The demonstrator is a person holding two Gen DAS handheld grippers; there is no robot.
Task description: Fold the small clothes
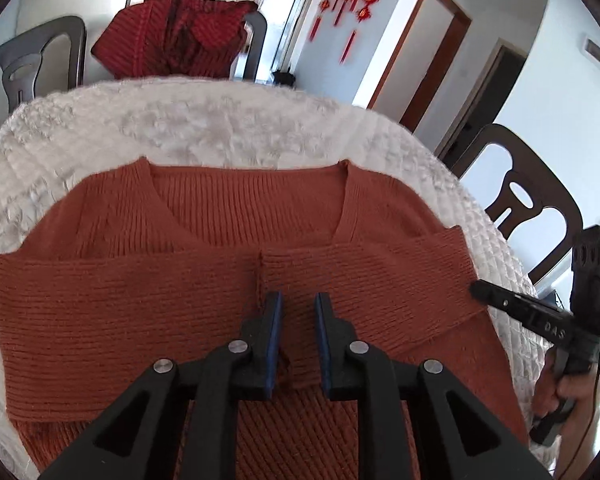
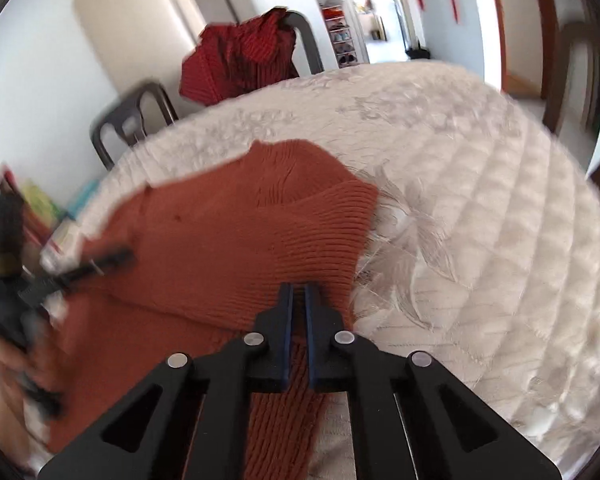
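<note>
Draping a chair [image 1: 256, 28] behind the sweater [image 1: 228, 216]: red knitwear [image 1: 172, 36].

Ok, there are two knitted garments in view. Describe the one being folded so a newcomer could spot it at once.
Start at the round table under the white quilted cloth. Spread flat on it lies the rust-orange ribbed V-neck sweater, both sleeves folded across its chest. The other garment, a dark red ribbed knit, is draped over a chair back behind the table, not lying flat.

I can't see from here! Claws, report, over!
Left claw slightly open over sweater, both sleeves folded across. Right claw shut at sweater's edge. Nothing in the way.
</note>
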